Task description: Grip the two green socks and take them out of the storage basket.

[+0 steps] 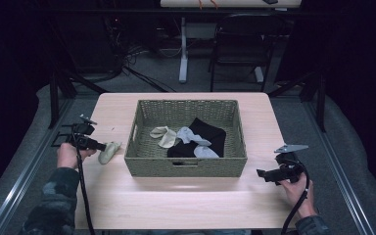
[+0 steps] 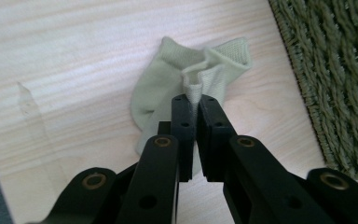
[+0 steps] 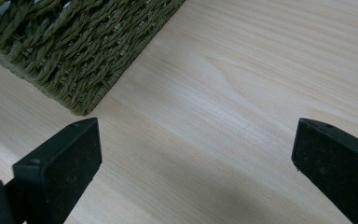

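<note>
A pale green sock (image 1: 108,151) lies on the wooden table just left of the woven basket (image 1: 142,164). My left gripper (image 1: 101,145) is shut on a pinched fold of that sock (image 2: 168,79), seen close up in the left gripper view between the black fingers (image 2: 184,121). Inside the basket lie a cream sock (image 1: 164,135), grey socks (image 1: 192,135) and a black garment (image 1: 210,132). My right gripper (image 1: 262,174) hovers open over bare table by the basket's front right corner (image 3: 74,56), nothing between its fingers (image 3: 65,158).
The table's front half is bare wood (image 1: 186,200). Behind the table stand a chair (image 1: 245,44) and a desk leg (image 1: 183,49) amid floor cables. Dark frame rails run along both sides of the table.
</note>
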Tool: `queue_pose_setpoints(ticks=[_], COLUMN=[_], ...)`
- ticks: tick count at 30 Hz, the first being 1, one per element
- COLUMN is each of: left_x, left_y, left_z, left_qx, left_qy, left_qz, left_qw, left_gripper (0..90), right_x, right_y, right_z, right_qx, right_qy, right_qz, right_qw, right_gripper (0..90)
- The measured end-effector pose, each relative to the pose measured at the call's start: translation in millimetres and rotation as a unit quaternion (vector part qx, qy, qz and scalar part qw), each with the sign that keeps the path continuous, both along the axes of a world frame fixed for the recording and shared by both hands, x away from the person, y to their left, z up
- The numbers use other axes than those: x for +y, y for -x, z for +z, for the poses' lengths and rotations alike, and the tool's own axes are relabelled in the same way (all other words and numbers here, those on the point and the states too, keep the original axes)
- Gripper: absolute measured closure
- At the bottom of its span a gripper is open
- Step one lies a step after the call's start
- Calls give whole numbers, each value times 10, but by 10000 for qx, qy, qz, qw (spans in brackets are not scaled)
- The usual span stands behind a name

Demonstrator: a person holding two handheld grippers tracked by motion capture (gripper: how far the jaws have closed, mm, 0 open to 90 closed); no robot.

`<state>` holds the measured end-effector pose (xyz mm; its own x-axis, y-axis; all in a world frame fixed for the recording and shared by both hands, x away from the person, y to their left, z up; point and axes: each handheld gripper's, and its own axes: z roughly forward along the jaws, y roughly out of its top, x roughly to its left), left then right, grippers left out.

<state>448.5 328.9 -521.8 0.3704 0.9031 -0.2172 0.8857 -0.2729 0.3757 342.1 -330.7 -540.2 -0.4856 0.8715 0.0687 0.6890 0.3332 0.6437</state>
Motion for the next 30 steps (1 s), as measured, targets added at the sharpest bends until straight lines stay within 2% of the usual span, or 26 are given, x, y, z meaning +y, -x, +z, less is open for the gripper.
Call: queue_pose_setpoints(ticks=[4, 8, 12, 14, 15, 16, 19, 23, 30], left_x=[52, 78, 83, 80, 74, 75, 68, 27, -100], left_y=[46, 108, 166, 188, 201, 208, 232, 256, 231], left_z=[3, 109, 298, 409, 479, 529, 694, 893, 1191], left_qx=[-34, -232, -541, -721, -869, -904, -1139, -1390, -1614], left_qy=[147, 202, 322, 444, 487, 489, 617, 633, 536], left_qz=[78, 278, 354, 368, 427, 410, 406, 418, 231], left_qw=[9999, 9991, 9974, 9957, 9941, 9939, 9907, 9874, 9852], left_gripper=[714, 485, 291, 230, 201, 158, 102, 37, 7], right_x=[-6, -7, -5, -7, -7, -11, -17, -20, -18], right_y=[3, 3, 4, 3, 3, 2, 3, 6, 4], right_z=[6, 6, 8, 9, 7, 9, 10, 12, 11], right_qx=[-3, -6, -8, -20, -33, -20, -23, -29, -30], right_qy=[32, 23, 24, 27, 7, -7, 2, 3, 3], right_qz=[-17, -16, -19, -16, -29, -5, -13, -23, -21], right_qw=[10000, 10000, 10000, 10000, 10000, 10000, 10000, 10000, 10000], right_gripper=[8, 8, 8, 8, 8, 8, 8, 8, 8])
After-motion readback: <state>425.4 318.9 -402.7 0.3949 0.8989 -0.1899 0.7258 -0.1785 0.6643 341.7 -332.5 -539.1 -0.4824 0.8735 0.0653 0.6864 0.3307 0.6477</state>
